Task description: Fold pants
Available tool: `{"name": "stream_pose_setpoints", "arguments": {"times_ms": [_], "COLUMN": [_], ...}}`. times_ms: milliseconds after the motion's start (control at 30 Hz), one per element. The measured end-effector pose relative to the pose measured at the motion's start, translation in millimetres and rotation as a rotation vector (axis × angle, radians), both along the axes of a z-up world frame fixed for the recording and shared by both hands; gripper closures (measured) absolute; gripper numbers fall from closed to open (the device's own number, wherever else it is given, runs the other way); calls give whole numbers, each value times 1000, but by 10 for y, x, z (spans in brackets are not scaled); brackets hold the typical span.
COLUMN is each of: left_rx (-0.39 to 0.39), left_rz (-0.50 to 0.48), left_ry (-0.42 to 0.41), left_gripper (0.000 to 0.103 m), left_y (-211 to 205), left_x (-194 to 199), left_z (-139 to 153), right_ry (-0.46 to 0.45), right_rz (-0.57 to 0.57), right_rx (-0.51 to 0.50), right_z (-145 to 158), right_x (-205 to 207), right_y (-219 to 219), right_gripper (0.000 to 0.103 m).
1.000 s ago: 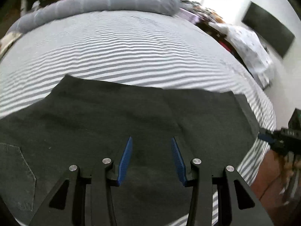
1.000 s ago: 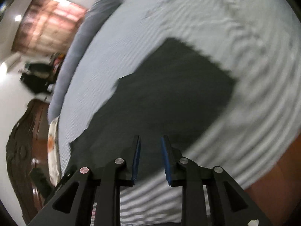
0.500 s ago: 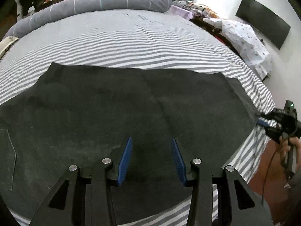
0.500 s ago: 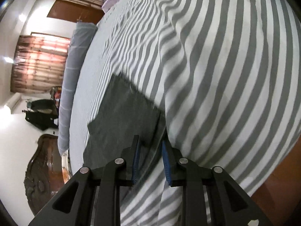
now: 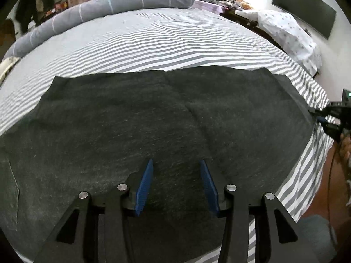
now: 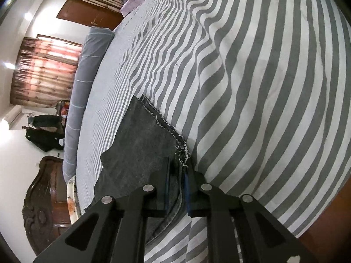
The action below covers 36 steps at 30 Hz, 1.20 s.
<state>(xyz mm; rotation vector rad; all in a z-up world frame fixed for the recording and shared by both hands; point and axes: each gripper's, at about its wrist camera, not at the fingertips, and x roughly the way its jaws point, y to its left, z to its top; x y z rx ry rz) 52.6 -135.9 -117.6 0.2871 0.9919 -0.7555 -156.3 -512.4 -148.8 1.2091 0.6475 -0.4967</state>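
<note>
Dark pants [image 5: 153,120] are lying flat on the striped bed [image 5: 175,39].
The left claw [image 5: 176,184] is hovering released over the pants; the right claw [image 6: 177,183] is clenching their frayed hem [image 6: 173,131].

A grey-and-white striped bedsheet [image 5: 175,43] is spread across the bed. A long grey bolster [image 5: 105,8] is laid along its far edge. A white spotted cloth [image 5: 289,30] is heaped at far right, below a dark wall panel [image 5: 305,11].

Left gripper [image 5: 175,184]: black angular frame, blue ribbed finger pads, silver round screw heads. Right gripper [image 6: 177,180] built alike; green indicator light on its body.
</note>
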Motion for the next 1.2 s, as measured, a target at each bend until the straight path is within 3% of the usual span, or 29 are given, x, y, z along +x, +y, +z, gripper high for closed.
{"name": "stream_pose_setpoints", "arguments": {"times_ms": [67, 267, 467, 767, 967, 1200], "left_rx": [2, -2, -19, -236, -354, -391], "left_rz": [-9, -11, -18, 94, 203, 305], "left_ry": [-6, 4, 24, 108, 179, 203], "left_gripper": [54, 53, 52, 51, 49, 49], "left_y": [-3, 7, 33, 534, 1043, 1469], "left_x": [-12, 8, 46, 415, 689, 876], "left_z": [-3, -1, 33, 473, 616, 650], "right_ry": [5, -11, -100, -186, -152, -119], "right_rz": [2, 6, 55, 354, 554, 706], "right_rx": [-12, -41, -42, -83, -72, -8], "right_z": [38, 296, 670, 1201, 1077, 711], "right_x": [1, 43, 263, 1190, 1895, 2299], "right_y": [14, 69, 209, 1075, 1892, 2758], "right_gripper": [96, 97, 97, 97, 97, 97]}}
